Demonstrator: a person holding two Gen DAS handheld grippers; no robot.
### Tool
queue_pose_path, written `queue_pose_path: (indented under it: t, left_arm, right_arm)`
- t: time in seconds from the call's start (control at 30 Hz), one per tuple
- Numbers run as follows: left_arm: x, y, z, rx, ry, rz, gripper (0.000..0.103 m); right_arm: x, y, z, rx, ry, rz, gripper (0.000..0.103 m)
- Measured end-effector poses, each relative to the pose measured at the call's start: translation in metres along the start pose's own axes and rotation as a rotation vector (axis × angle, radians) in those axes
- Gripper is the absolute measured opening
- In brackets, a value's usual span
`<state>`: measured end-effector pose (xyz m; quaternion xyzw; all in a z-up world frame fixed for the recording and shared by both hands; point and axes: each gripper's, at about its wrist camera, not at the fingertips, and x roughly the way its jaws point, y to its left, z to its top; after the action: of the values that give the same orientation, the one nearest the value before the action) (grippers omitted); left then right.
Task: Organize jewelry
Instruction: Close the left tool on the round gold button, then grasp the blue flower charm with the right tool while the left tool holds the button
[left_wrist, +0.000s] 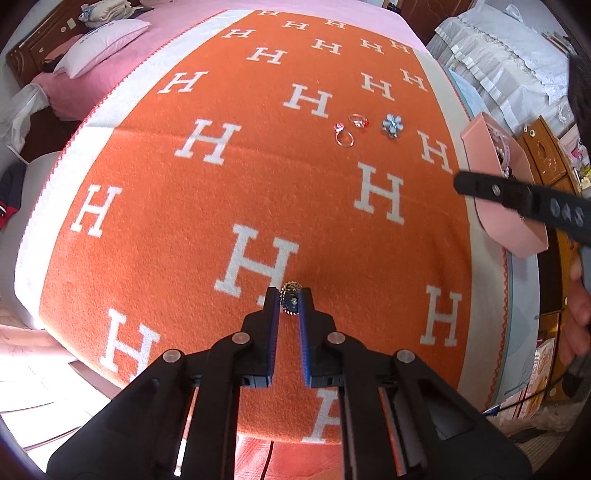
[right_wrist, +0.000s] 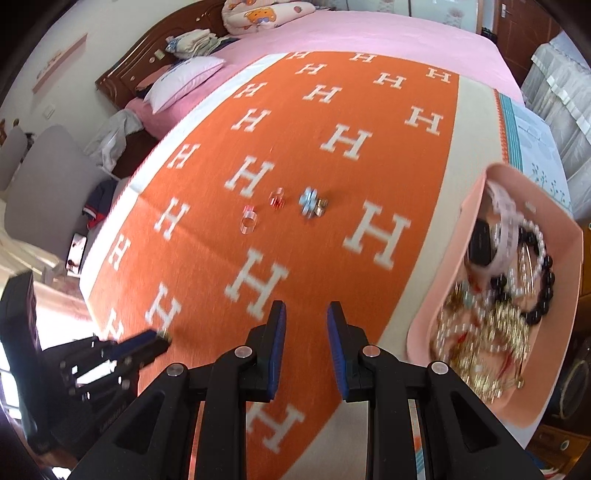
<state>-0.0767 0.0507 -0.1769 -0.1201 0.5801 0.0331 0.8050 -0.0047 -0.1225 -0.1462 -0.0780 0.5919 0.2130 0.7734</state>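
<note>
Bed: a pink bed (left_wrist: 192, 22) carries the orange blanket (left_wrist: 258, 177) with white H letters; everything in play lies on that blanket, which is soft, so small pieces can sink in or roll.

Pink tray (right_wrist: 554, 398): sits at the blanket's right edge, already heaped with beads, pearls and gold chain; judged to be where loose pieces go.

Right gripper (right_wrist: 306, 314): released, its blue pads apart with nothing between them, hovering near the tray; the view is motion-blurred.

Left gripper (left_wrist: 290, 295): clenched on a small dark studded ornament (left_wrist: 290, 293), pinched at the very tips just above the blanket, well apart from the tray.

Loose pieces: a blue flower brooch (left_wrist: 392, 125), a red-stone ring (left_wrist: 359, 120) and a pink-stone ring (left_wrist: 343, 136) lie close together further up the blanket.

Step in hand: probably carrying the ornament to the tray.

Doing it well: hold the squeeze steady, since the tip grip is shallow; lift clear of the fuzzy weave before travelling; keep the right gripper out of the path; let go low over a bare patch of tray so the piece does not bounce out or snag the chains.

Risk: a slip mid-carry would drop it into the nap.
</note>
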Motion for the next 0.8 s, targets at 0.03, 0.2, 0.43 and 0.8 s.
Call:
queue_pose_path:
  t: [0.03, 0.2, 0.43, 0.8]
  left_arm:
    - [-0.001, 0.002, 0.001, -0.007, -0.004, -0.006, 0.008]
    - [-0.002, 0.015, 0.007, -0.056, -0.013, -0.036, 0.001]
    - [0.001, 0.03, 0.011, -0.093, 0.004, -0.072, 0.001]
    - [0.009, 0.036, 0.014, -0.104, 0.062, -0.102, 0.024]
  right_arm:
    - [0.001, -0.001, 0.006, 0.005, -0.004, -0.001, 0.023]
    - [0.014, -0.005, 0.037, 0.026, -0.012, -0.001, 0.023]
    - [0.029, 0.001, 0.049, 0.019, 0.0, -0.004, 0.023]
    - [0.036, 0.006, 0.042, 0.018, 0.02, -0.003, 0.023]
